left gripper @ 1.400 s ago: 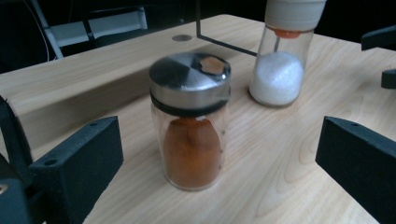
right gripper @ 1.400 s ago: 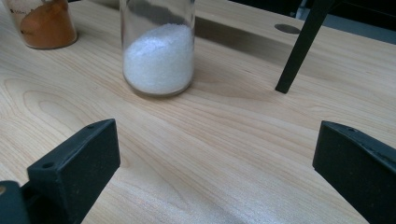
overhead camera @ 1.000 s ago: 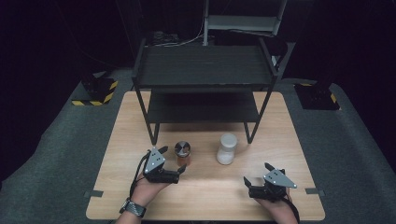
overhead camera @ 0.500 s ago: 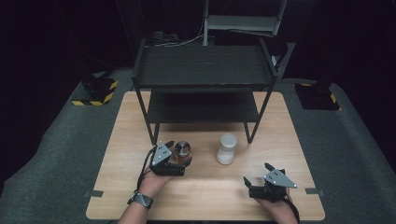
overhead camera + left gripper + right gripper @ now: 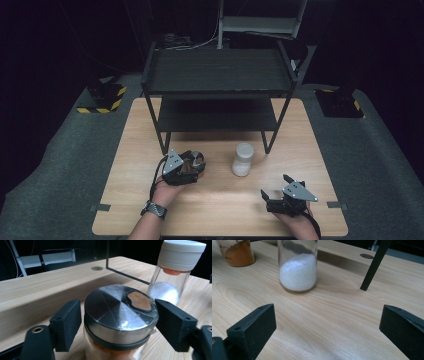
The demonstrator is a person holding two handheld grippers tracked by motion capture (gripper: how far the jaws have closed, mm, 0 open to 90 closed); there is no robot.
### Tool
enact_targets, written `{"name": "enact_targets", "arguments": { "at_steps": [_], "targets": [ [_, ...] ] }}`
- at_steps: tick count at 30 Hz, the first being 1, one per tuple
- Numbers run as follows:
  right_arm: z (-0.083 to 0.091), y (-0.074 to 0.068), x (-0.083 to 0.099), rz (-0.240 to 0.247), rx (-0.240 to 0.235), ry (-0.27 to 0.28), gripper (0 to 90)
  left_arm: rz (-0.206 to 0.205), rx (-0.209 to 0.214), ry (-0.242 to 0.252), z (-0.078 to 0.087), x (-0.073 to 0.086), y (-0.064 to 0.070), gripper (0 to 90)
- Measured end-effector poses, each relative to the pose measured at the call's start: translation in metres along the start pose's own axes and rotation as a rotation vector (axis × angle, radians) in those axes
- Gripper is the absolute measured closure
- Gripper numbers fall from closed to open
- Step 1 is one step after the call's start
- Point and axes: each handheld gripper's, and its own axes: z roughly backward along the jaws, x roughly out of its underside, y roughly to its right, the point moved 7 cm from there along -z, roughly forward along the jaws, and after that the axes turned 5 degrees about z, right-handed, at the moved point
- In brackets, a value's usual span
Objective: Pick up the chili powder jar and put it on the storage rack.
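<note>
Left gripper (image 5: 117,325) is wrapped around the spice jar (image 5: 120,322) right now, 1 black jaw on each side of the steel lid, but both pads sit just off the lid with a sliver of gap, so it's open and not actually pinching anything. That jar has orange-red powder in it and a brushed metal lid with clear film over the top and a small brownish patch on it. From the high view the jar (image 5: 195,160) stands upright on the wooden table (image 5: 220,200), toward the person's left, in front of the black 2-tier shelf rack (image 5: 217,75). Just to its right, near but not touching, is a clear salt shaker (image 5: 243,159) with a white cap and white grains in the bottom; the left gripper view catches it (image 5: 172,270) behind the right-hand jaw. Right gripper (image 5: 285,196) rests low near the front right of the table, well apart from both jars, jaws spread wide with nothing between them. Its own view looks across bare wood at the shaker (image 5: 297,267) and 1 rack leg (image 5: 374,265).
</note>
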Motion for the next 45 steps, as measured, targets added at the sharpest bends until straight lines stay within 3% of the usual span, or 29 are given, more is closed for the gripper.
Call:
{"name": "enact_targets", "arguments": {
  "at_steps": [11,18,24,36,45],
  "targets": [
    [0.000,0.000,0.000,-0.001,-0.002,0.001,0.0,-0.017,0.005,0.023,0.001,0.003,-0.001,33.0],
    [0.000,0.001,0.000,-0.003,-0.002,0.002,0.0,0.015,0.009,0.047,0.003,0.004,-0.002,34.6],
    [0.000,0.001,0.000,-0.005,-0.003,0.003,0.0,0.003,0.011,0.055,0.006,0.001,0.000,34.8],
    [0.000,0.001,0.000,-0.003,-0.004,0.003,0.0,-0.048,0.010,0.099,0.027,-0.023,0.010,34.8],
    [0.000,0.001,0.000,-0.002,-0.002,0.003,0.0,-0.063,-0.002,0.129,0.044,-0.041,0.013,34.8]
  ]
}}
